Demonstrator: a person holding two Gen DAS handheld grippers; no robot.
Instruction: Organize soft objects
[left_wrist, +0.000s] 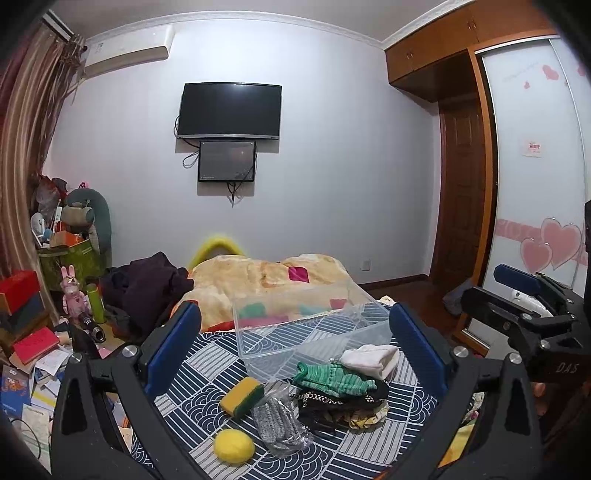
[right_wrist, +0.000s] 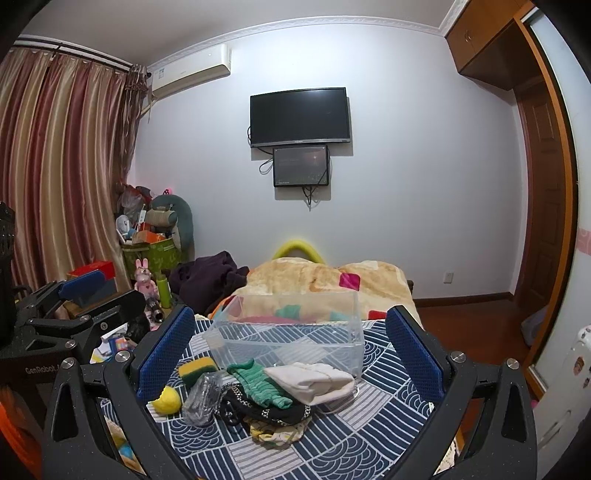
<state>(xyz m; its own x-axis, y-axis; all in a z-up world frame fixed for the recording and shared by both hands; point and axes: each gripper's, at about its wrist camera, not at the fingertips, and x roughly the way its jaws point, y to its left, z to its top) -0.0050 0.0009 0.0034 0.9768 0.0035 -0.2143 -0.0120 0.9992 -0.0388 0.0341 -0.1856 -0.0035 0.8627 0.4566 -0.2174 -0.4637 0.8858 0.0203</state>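
Observation:
A clear plastic bin (left_wrist: 258, 332) (right_wrist: 347, 350) stands empty on the blue patterned bedspread (left_wrist: 207, 406). In front of it lie a yellow-green sponge (left_wrist: 242, 396) (right_wrist: 197, 369), a yellow ball (left_wrist: 233, 445) (right_wrist: 168, 399), a grey scrubber in a clear bag (left_wrist: 280, 421) (right_wrist: 201, 398), and a pile with a green knit cloth (left_wrist: 332, 376) (right_wrist: 258, 384), a white cloth (left_wrist: 371, 359) (right_wrist: 314, 378) and dark fabric (left_wrist: 343, 402). My left gripper (left_wrist: 295, 347) is open and empty above these things. My right gripper (right_wrist: 291, 350) is open and empty, also above them.
A beige blanket (left_wrist: 266, 277) and dark clothes (left_wrist: 147, 288) lie behind the bin. Boxes, books and toys (left_wrist: 37, 332) crowd the left side. A wardrobe (left_wrist: 535, 184) and a wooden floor (right_wrist: 472, 332) are on the right. The right gripper shows in the left wrist view (left_wrist: 524, 302).

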